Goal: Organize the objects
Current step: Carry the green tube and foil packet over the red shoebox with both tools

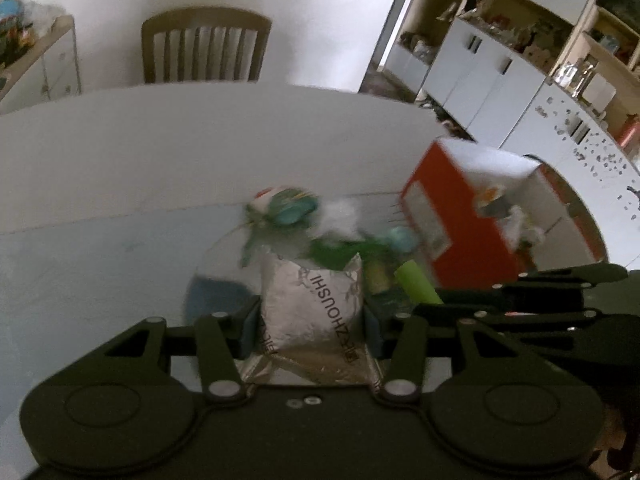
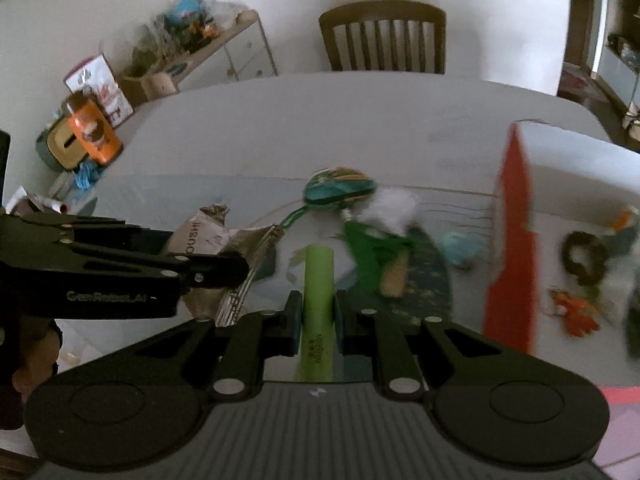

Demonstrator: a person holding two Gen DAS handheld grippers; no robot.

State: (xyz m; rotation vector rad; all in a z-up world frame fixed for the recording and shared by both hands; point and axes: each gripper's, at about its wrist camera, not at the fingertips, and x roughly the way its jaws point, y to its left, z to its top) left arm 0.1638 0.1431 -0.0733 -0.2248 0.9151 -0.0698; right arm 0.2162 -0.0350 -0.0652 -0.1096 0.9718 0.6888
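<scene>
White tabletop [image 2: 360, 120], dining chair [image 2: 384, 38] at its far edge, cluttered shelving behind. Left gripper [image 1: 312, 322] is clamped on a silver foil pouch [image 1: 316, 304], held near and left of centre; right gripper [image 2: 316, 320] is clamped on a lime-green tube [image 2: 318, 300], just to the pouch's right. Beyond both lies a loose heap: a teal-and-green pouch [image 2: 340, 190], white fluff [image 2: 394, 206], green fabric [image 2: 372, 252]. An orange-and-white box [image 2: 516, 240] stands open at the right and already holds a few small items, so sorting appears part done, with the two held items and the heap remaining. Open table lies far and left; the box wall crowds the right, and the two grippers work close together.
</scene>
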